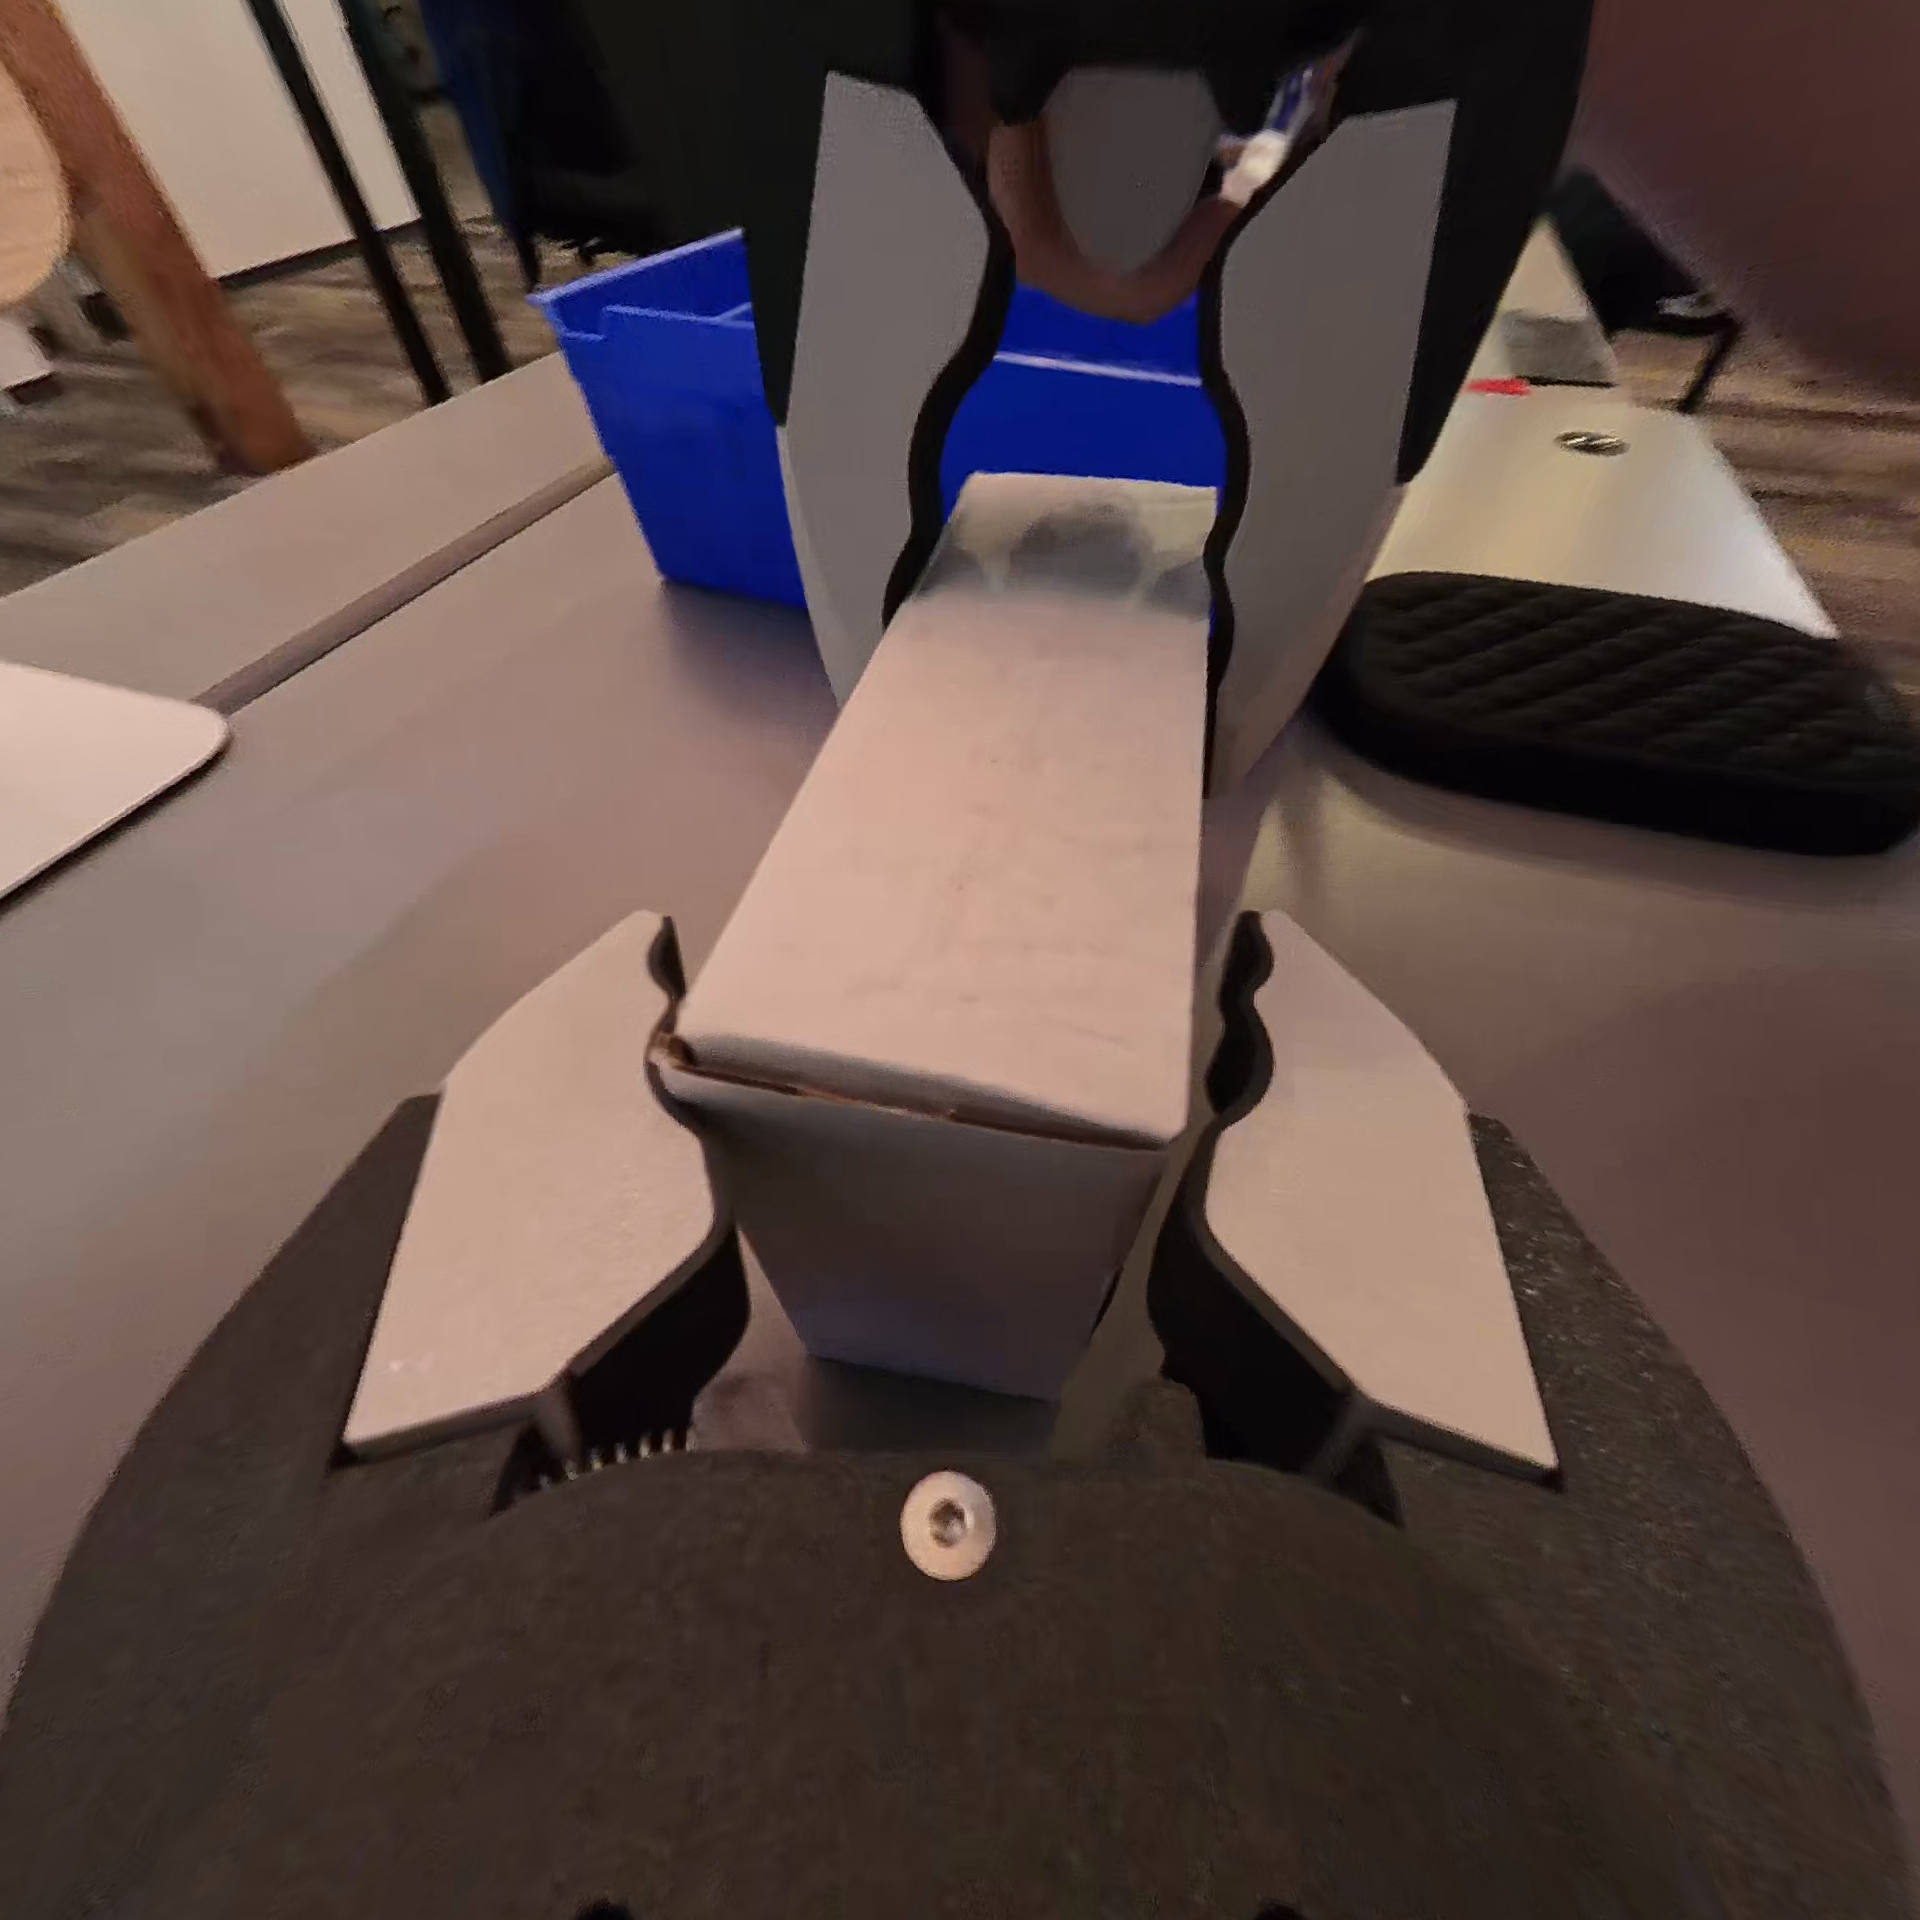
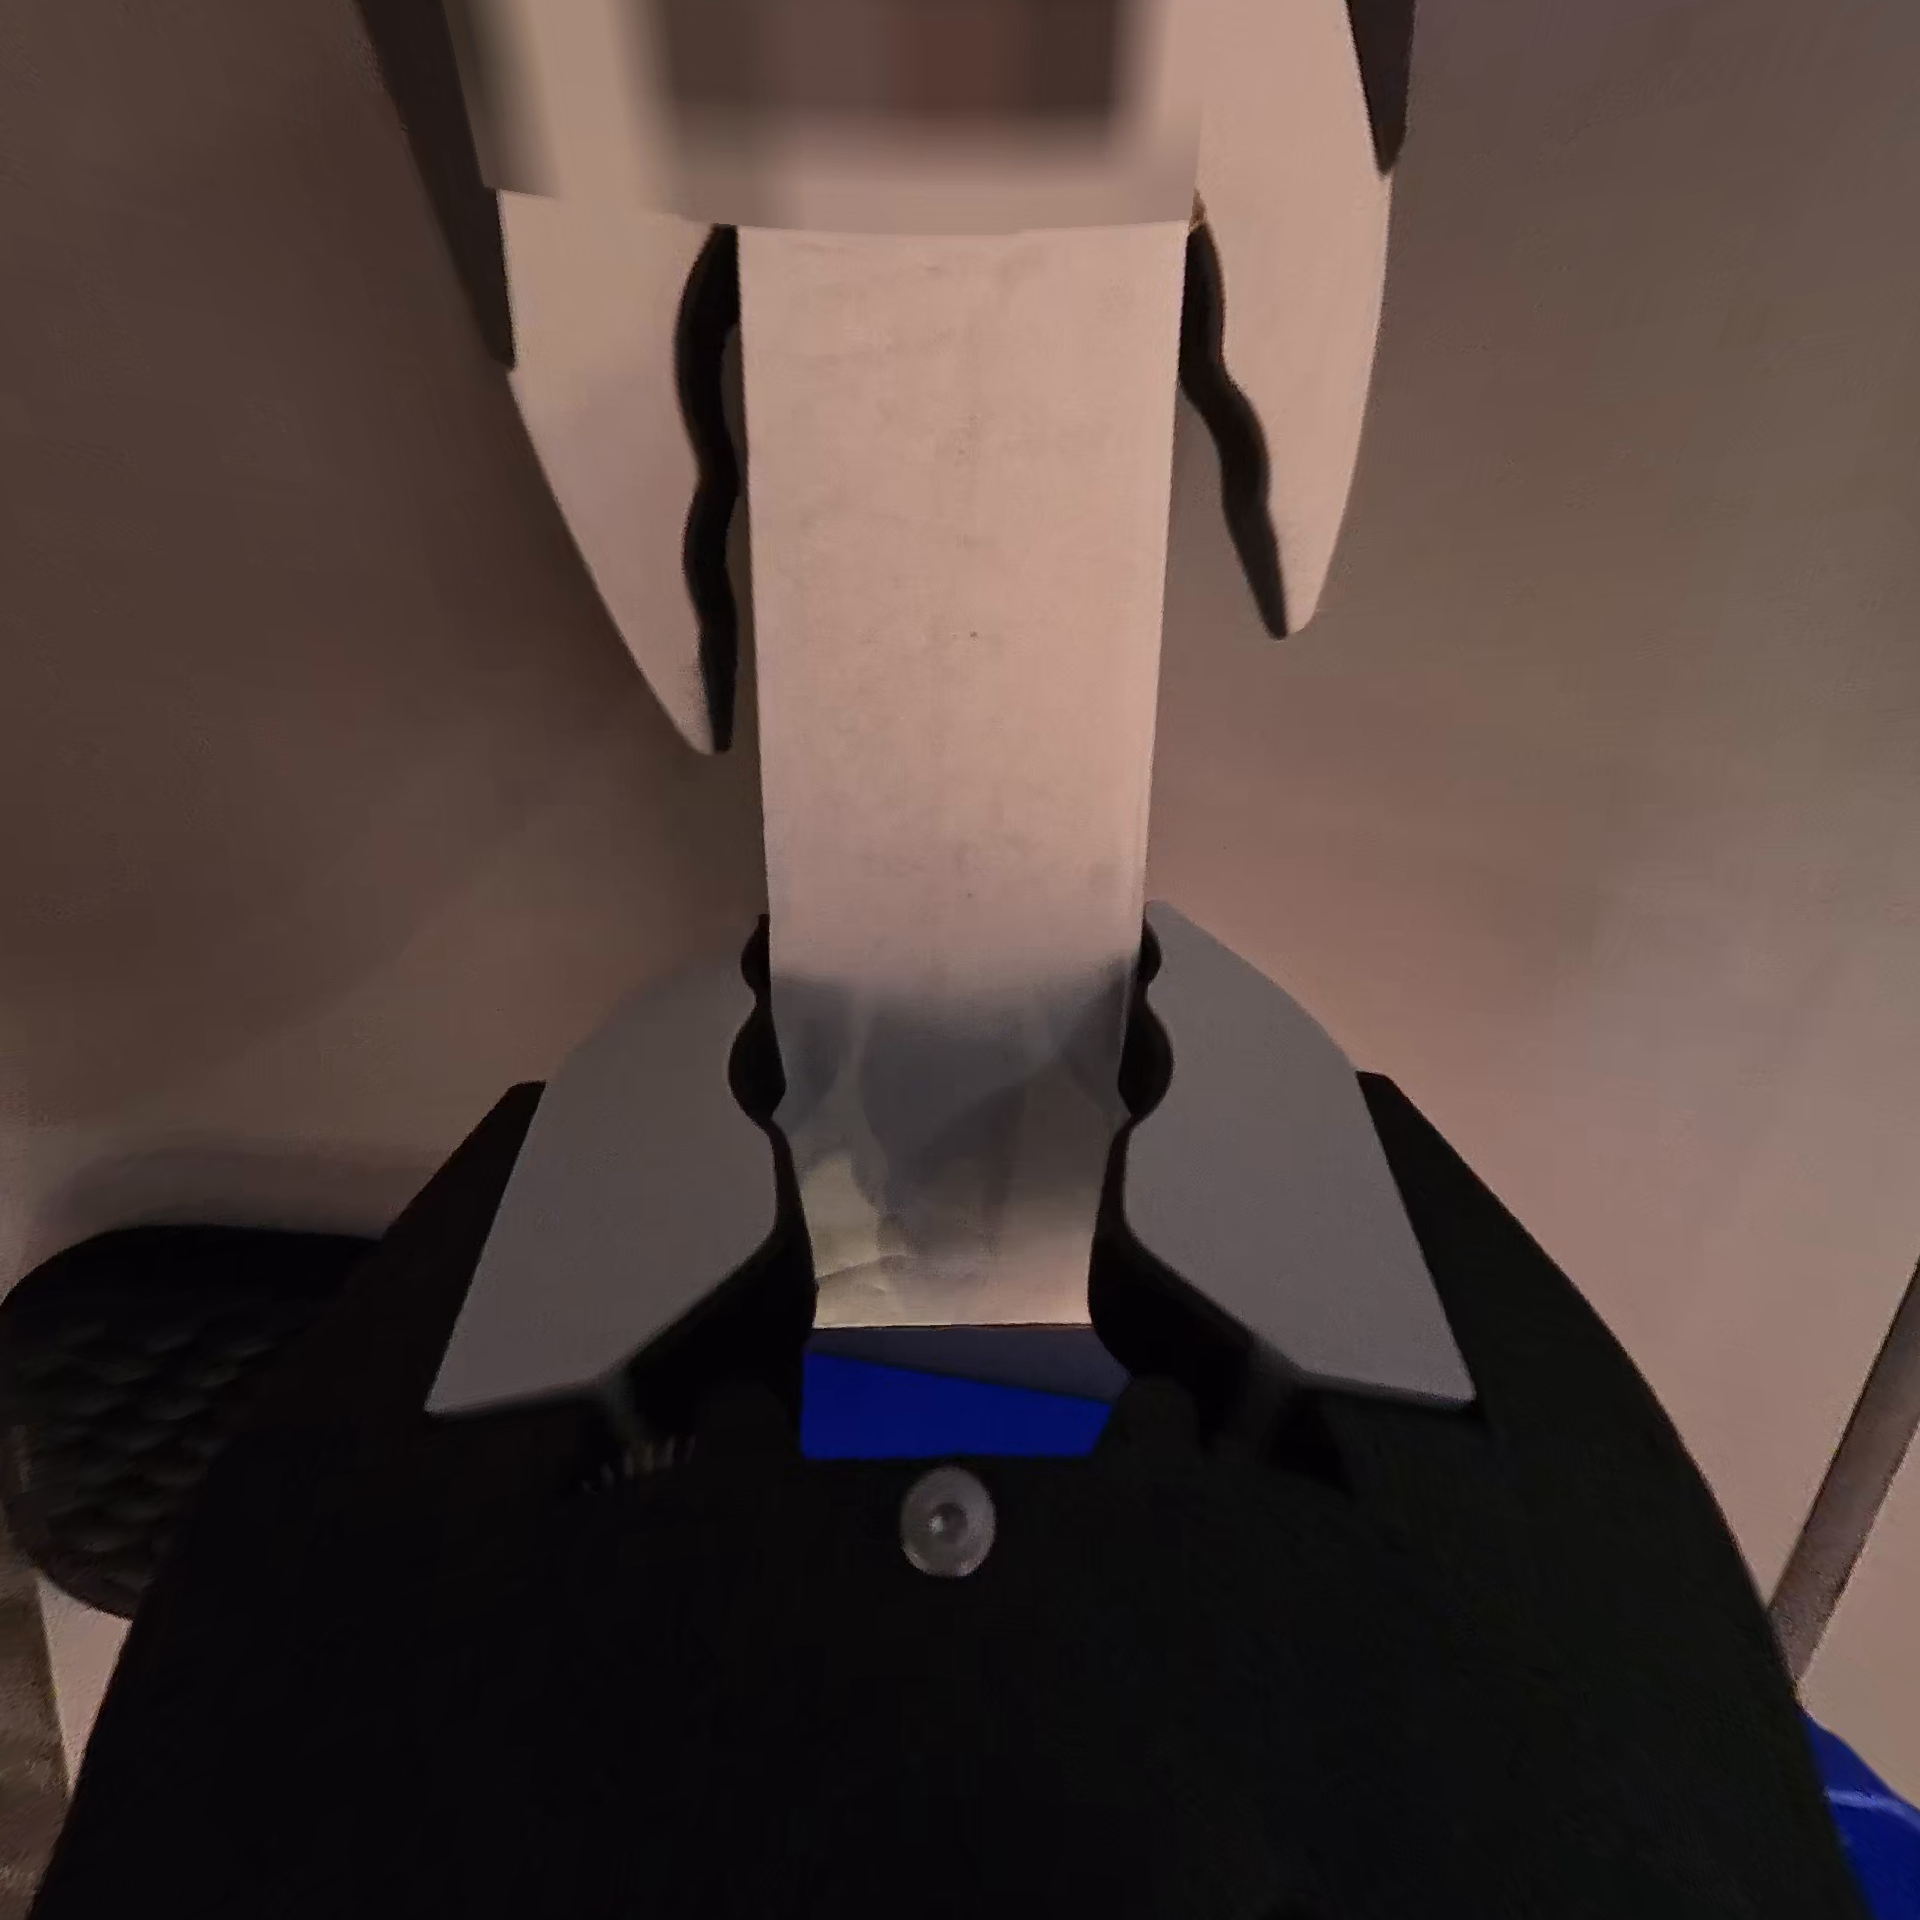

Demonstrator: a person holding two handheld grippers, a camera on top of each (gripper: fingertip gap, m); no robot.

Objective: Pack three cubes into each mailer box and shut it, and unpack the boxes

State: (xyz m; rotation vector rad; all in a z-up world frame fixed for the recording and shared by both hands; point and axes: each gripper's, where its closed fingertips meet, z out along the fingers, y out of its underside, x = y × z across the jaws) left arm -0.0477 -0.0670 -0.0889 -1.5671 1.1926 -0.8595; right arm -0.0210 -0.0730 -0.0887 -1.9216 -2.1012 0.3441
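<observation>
Left wrist view: left tongs (image 1: 951,1023) clench the near end of a shut white box (image 1: 977,862) on the counter (image 1: 416,831); right tongs (image 1: 1049,540) clench its far end. No legible writing. Blue bin (image 1: 675,416) behind.

This looks like an office or lab workroom. A smooth grey desk (image 1: 395,790) carries a black padded wrist rest (image 1: 1621,717) and a blue plastic storage bin (image 1: 686,416) (the stackable parts kind). Behind it are patterned carpet flooring (image 1: 312,322), thin black metal legs (image 1: 364,197) and 1 wooden furniture leg (image 1: 135,229).
</observation>
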